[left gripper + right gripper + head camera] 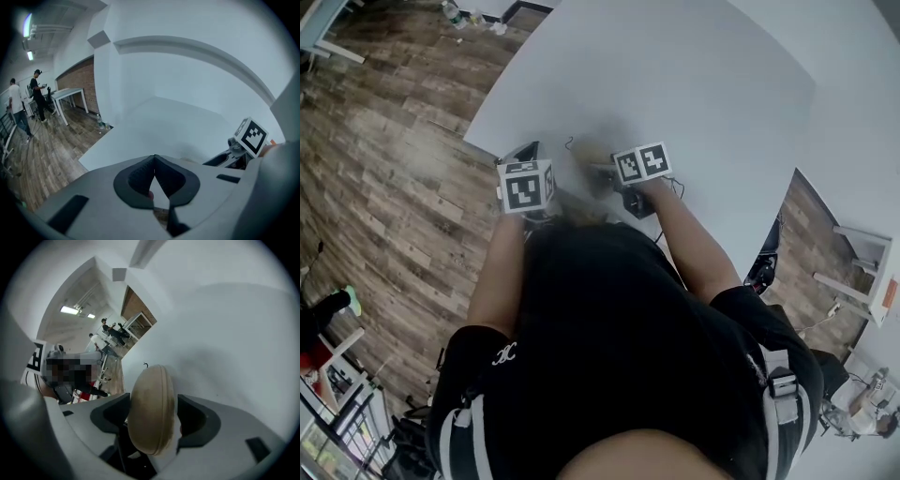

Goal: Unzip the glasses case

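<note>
Glasses case (150, 399) on white table (675, 84) between parted right tongs (151, 420); left tongs (154, 176) together; wood floor (384, 187) beside.

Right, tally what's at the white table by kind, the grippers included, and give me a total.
Grey two-jaw grippers: 2, the left gripper and the right gripper
Tan oval glasses case: 1
White table: 1
Total: 4
</note>
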